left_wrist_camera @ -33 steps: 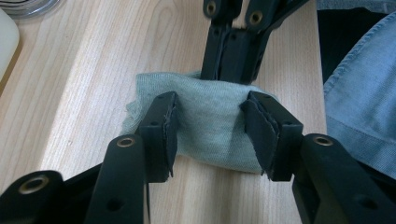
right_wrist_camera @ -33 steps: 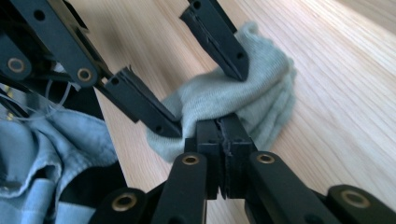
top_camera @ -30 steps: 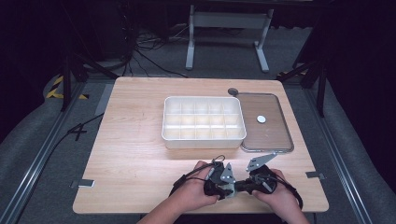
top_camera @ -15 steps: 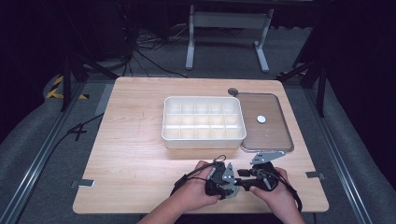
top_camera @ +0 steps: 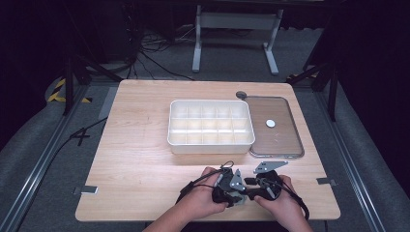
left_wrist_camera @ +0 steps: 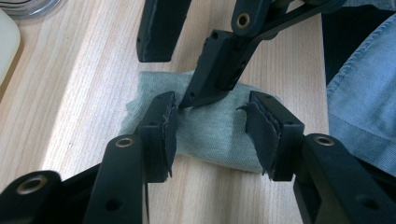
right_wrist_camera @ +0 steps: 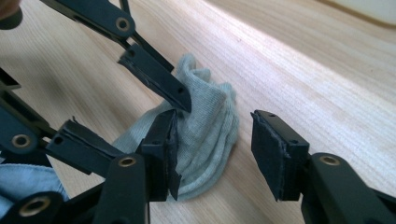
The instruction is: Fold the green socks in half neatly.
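- Cloth (left_wrist_camera: pixel 210 133) lies bunched on the wooden surface (top_camera: pixel 140 159) at the lower centre of the high view, hidden there by the hands; the left gripper view shows it mid-frame as a small grey-green knit piece, perhaps a sock.
- Left hand-held gripper (left_wrist_camera: pixel 212 128) stands wide open, its jaws either side of the cloth and holding nothing; to grip well, judge that it should press low so both pads catch fabric and not bare wood.
- Right hand-held gripper (right_wrist_camera: pixel 212 142) is also open and empty: in its own view the left jaw rests at the folded layers, the right jaw over bare wood. A jaw tip of the other tool crosses the upper middle of each gripper view, close to or touching the cloth, so the two should take separate edges to avoid clashing.
- Compartment tray (top_camera: pixel 211 126) and flat lid (top_camera: pixel 276 128) sit well apart in the upper middle and right of the high view, out of the way.
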A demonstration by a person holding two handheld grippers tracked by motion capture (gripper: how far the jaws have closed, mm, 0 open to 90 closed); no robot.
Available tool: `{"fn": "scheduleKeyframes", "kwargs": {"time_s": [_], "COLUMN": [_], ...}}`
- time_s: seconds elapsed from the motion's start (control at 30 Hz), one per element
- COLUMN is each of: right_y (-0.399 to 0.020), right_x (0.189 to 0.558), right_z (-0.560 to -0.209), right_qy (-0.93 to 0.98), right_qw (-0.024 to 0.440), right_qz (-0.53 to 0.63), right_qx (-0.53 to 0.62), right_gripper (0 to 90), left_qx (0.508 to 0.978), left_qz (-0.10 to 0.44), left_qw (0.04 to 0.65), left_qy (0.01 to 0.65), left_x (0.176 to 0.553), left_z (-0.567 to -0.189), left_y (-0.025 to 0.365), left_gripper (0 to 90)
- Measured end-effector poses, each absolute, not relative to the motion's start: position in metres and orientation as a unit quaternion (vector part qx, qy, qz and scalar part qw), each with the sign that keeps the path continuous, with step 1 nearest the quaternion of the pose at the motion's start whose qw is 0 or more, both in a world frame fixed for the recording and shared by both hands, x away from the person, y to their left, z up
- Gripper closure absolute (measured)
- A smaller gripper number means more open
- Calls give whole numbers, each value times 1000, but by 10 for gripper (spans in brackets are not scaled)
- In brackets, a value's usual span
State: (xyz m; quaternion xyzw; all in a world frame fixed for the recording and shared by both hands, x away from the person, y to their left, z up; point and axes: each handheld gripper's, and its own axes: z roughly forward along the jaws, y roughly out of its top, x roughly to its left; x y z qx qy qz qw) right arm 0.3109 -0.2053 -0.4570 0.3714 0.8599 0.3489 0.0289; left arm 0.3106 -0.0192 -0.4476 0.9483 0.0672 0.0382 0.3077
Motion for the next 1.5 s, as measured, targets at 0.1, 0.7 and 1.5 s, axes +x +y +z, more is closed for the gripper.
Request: {"fn": "scheduleKeyframes", "kwargs": {"time_s": [0.1,0.7,1.5], "right_y": [-205,-213,-201], "right_x": [312,337,329], "right_z": [-458,-468,-428], "right_qy": [861,846,883], "right_qw": [19,-114,17], "right_qz": [344,347,347], "right_qx": [374,388,316], "right_gripper": [525,664,771], "left_qx": [948,942,912], "left_qz": [48,75,89], "left_qw": [307,307,355], "left_qy": [68,113,184], "left_x": [310,311,332], "left_z": [-446,-439,-421], "left_y": [-17,15,65], "left_gripper": [516,485,493]}}
